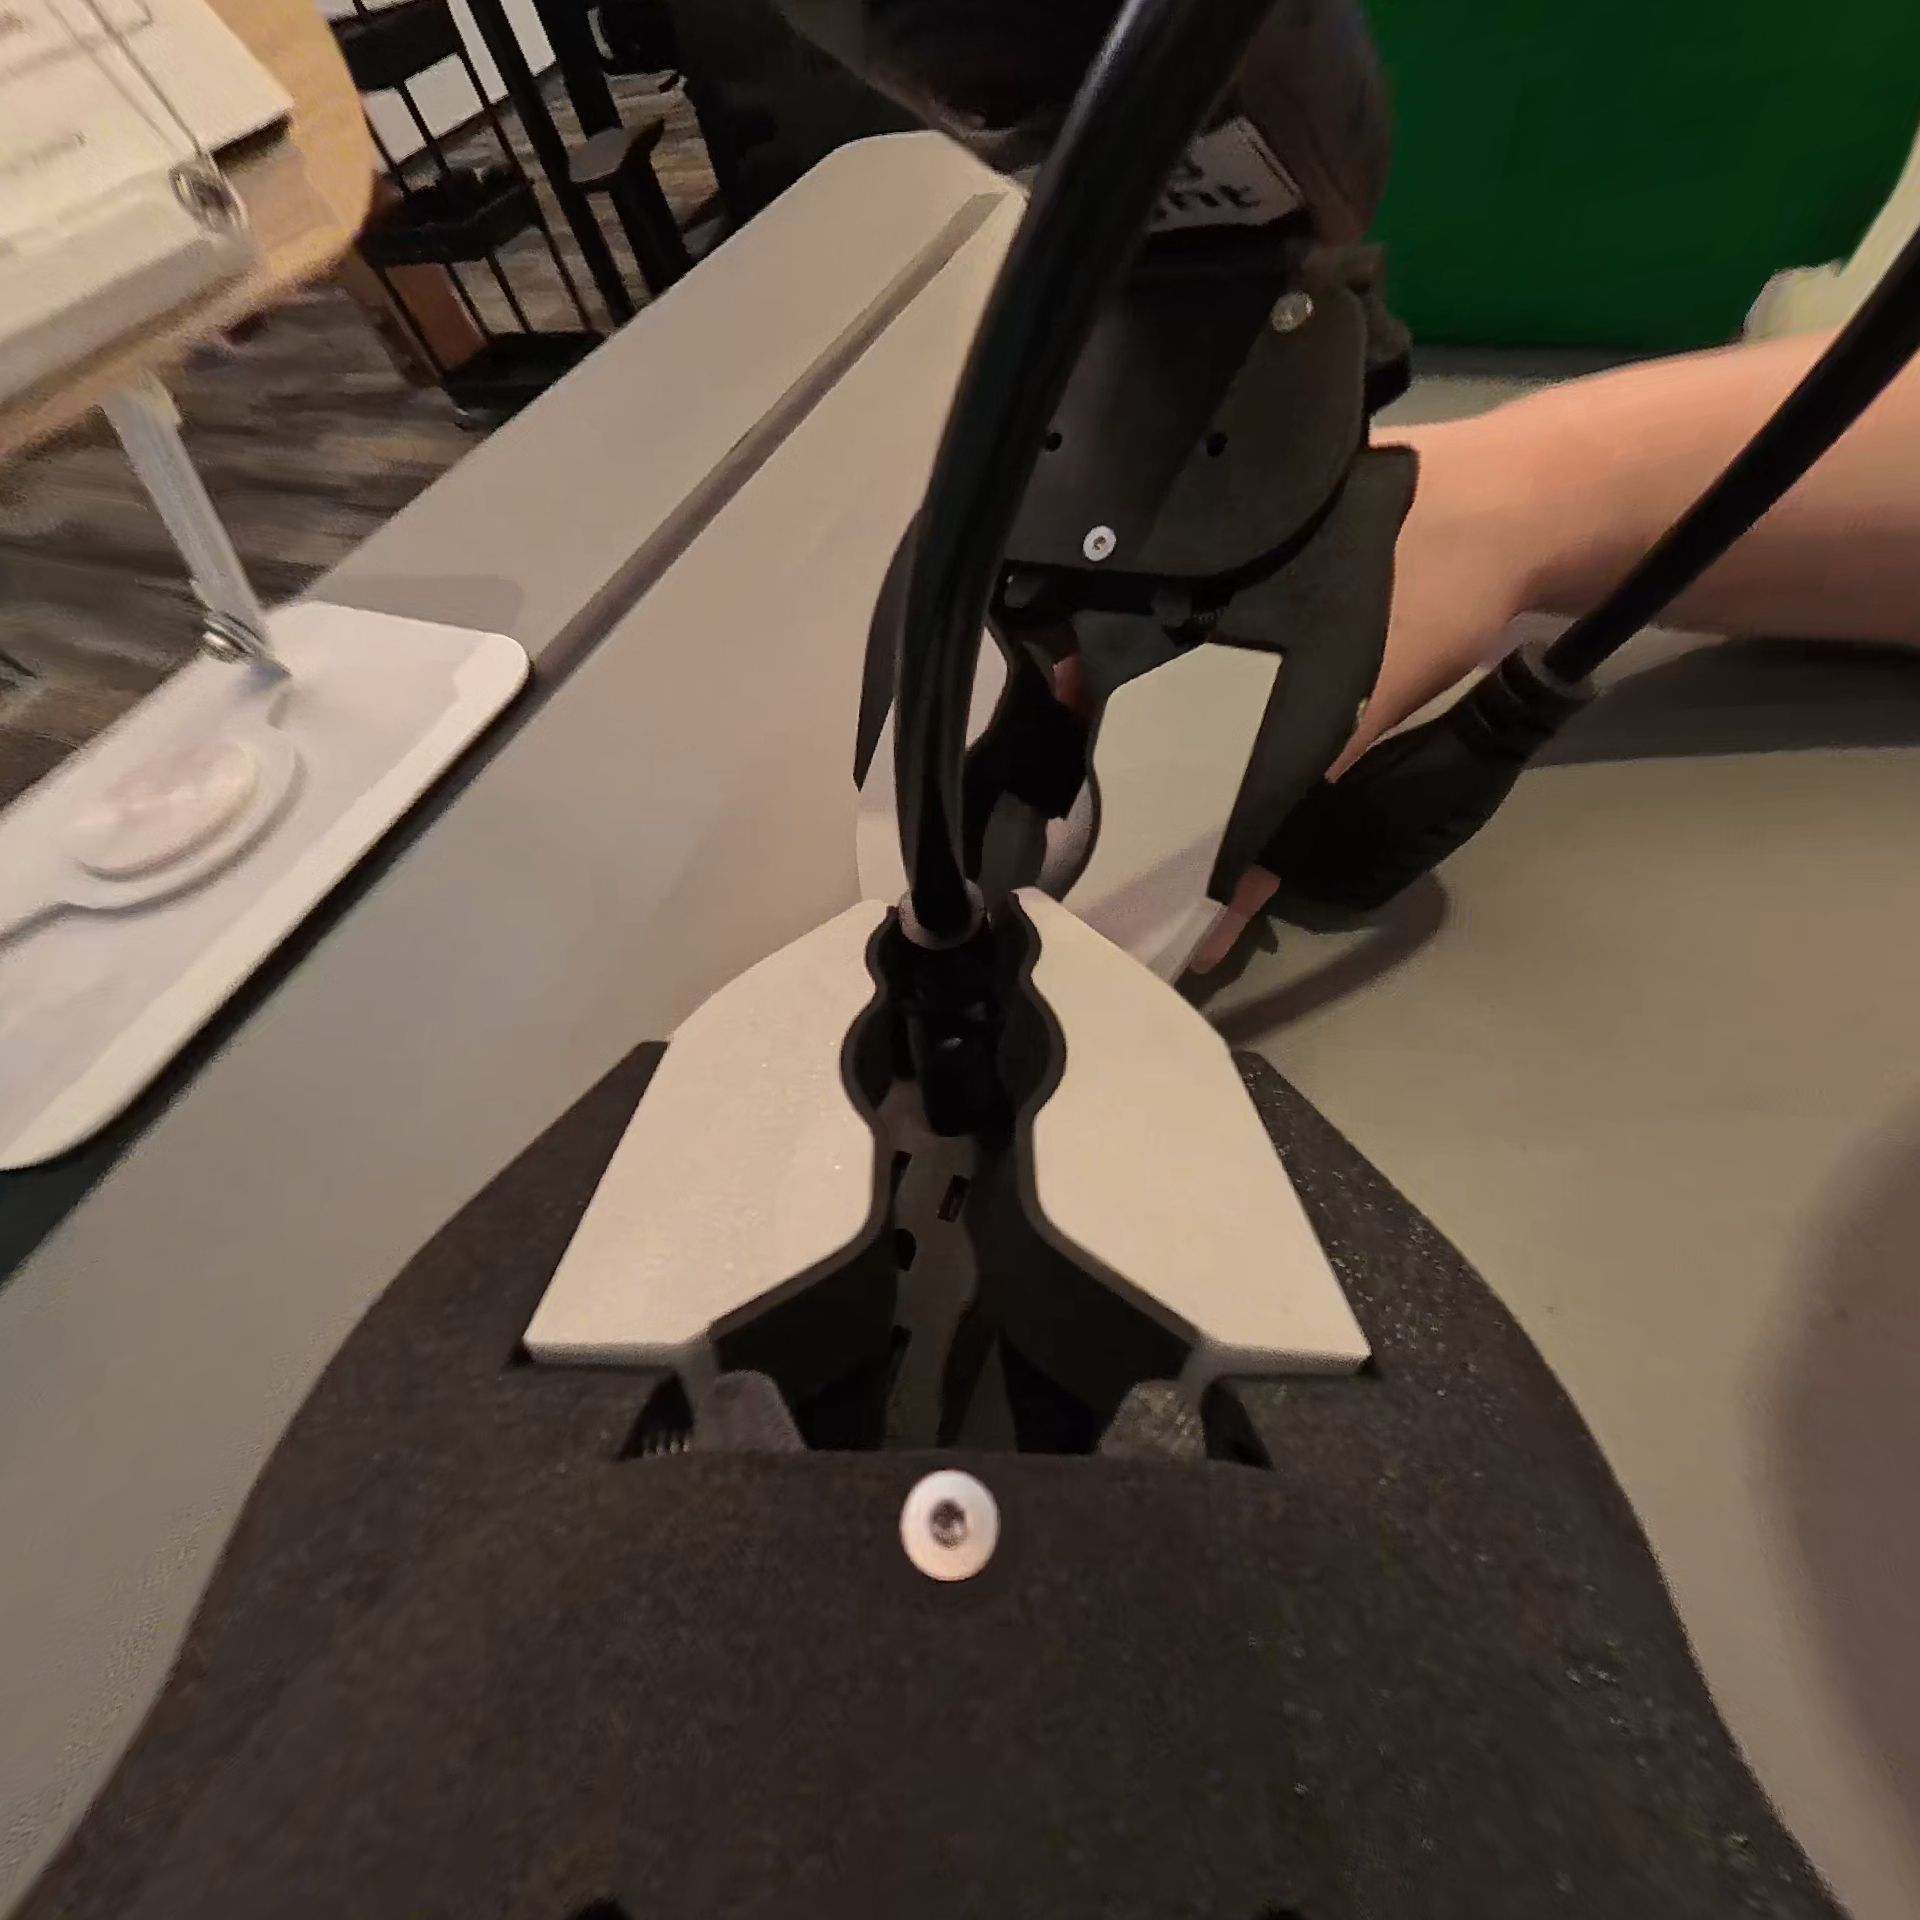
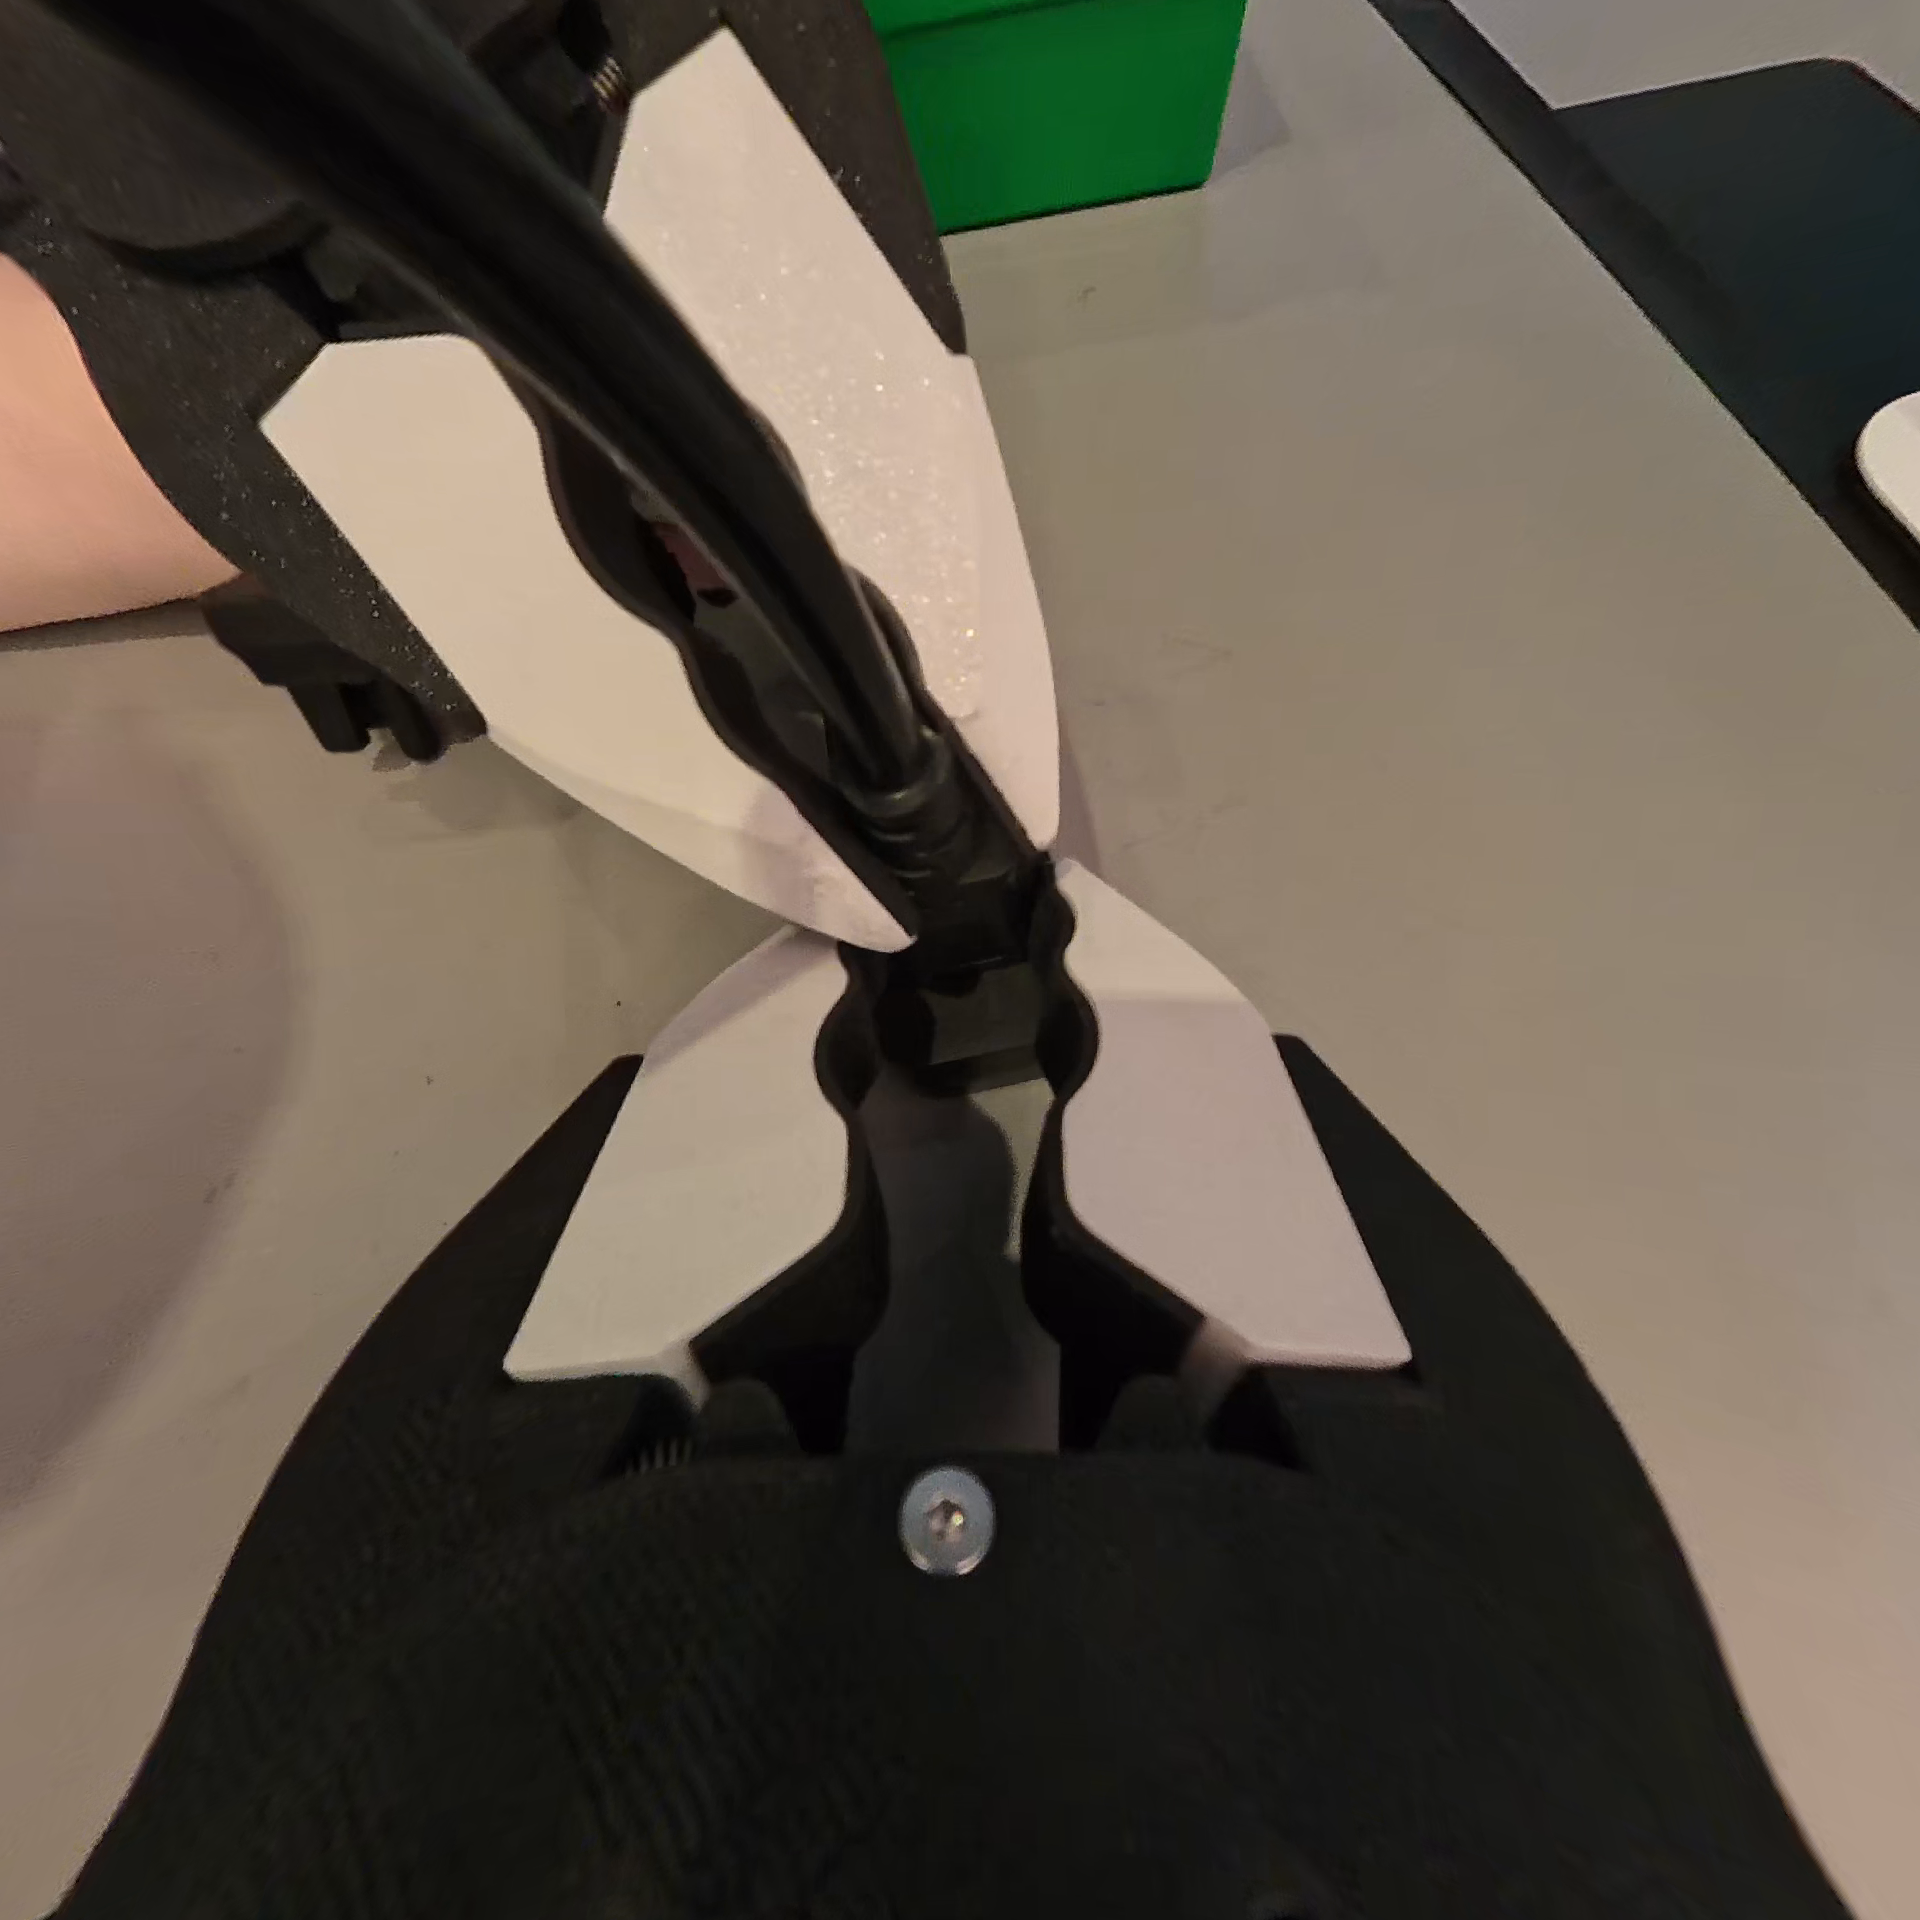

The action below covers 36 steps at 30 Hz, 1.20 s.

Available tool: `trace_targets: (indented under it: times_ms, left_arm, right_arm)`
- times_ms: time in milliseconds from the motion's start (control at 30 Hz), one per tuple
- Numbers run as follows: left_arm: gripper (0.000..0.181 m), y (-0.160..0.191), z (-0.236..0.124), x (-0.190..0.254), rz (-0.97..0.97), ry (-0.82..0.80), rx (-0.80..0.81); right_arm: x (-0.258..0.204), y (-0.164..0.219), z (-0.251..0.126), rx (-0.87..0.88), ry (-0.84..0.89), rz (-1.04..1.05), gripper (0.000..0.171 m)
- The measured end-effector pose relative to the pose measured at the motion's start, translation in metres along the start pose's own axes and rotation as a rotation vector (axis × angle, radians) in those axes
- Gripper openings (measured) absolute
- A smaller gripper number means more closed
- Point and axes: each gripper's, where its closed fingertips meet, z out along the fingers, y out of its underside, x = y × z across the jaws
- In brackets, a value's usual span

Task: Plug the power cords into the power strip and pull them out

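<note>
My left gripper [image 1: 940,920] is shut on the strain relief of a black power cord [image 1: 997,416] that rises up and away. My right gripper [image 2: 956,935] is shut on the black plug [image 2: 971,1013] of the same cord. The two grippers meet tip to tip above the grey table [image 2: 1351,727]. In the right wrist view the left gripper's white fingers [image 2: 499,582] come in from the upper left around the cord [image 2: 582,260]. A second black plug [image 1: 1392,821] with bare prongs lies on the table to the right, its cord [image 1: 1714,499] running up. No power strip shows.
A green box [image 2: 1060,104] stands at the back of the table. A white flat base with a clear post [image 1: 260,831] sits at the left edge. A dark mat [image 2: 1766,260] lies at the far right. A bare forearm [image 1: 1610,499] reaches in behind the right gripper's black body [image 1: 1174,468]. Spacing between my two grippers at the tips: around 4 cm.
</note>
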Motion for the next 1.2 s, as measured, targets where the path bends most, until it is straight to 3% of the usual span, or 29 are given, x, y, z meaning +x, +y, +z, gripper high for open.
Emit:
trace_targets:
  times_ms: [167, 433, 567, 667, 767, 967, 1100, 1200]
  left_arm:
    - [0.017, -0.003, 0.001, 0.0, -0.384, 0.292, 0.06]
    - [0.016, -0.005, 0.002, -0.002, -0.418, 0.323, 0.045]
    - [0.016, -0.003, 0.002, 0.003, -0.241, 0.234, -0.003]
    - [0.016, -0.006, 0.004, -0.003, -0.338, 0.255, 0.059]
    - [0.016, -0.003, 0.001, -0.008, -0.331, 0.233, 0.069]
    - [0.016, -0.003, 0.001, -0.007, -0.339, 0.246, 0.087]
    - [0.017, -0.003, 0.0, -0.002, -0.318, 0.28, 0.085]
    - [0.018, -0.005, -0.001, -0.001, -0.367, 0.321, 0.105]
  right_arm:
    - [0.001, -0.001, 0.0, -0.001, 0.013, -0.061, 0.033]
    - [0.002, -0.002, 0.0, 0.012, 0.052, -0.088, 0.033]
    - [0.001, -0.001, -0.001, 0.003, 0.028, -0.061, 0.034]
    - [-0.003, 0.003, -0.005, -0.009, -0.039, -0.05, 0.041]
    - [0.004, 0.006, -0.008, -0.02, 0.026, -0.135, 0.038]
    - [0.005, 0.0, -0.01, 0.028, -0.087, 0.136, 0.027]
    - [0.005, 0.004, -0.01, -0.01, 0.002, -0.078, 0.026]
    - [0.004, 0.005, -0.01, -0.008, -0.002, -0.07, 0.027]
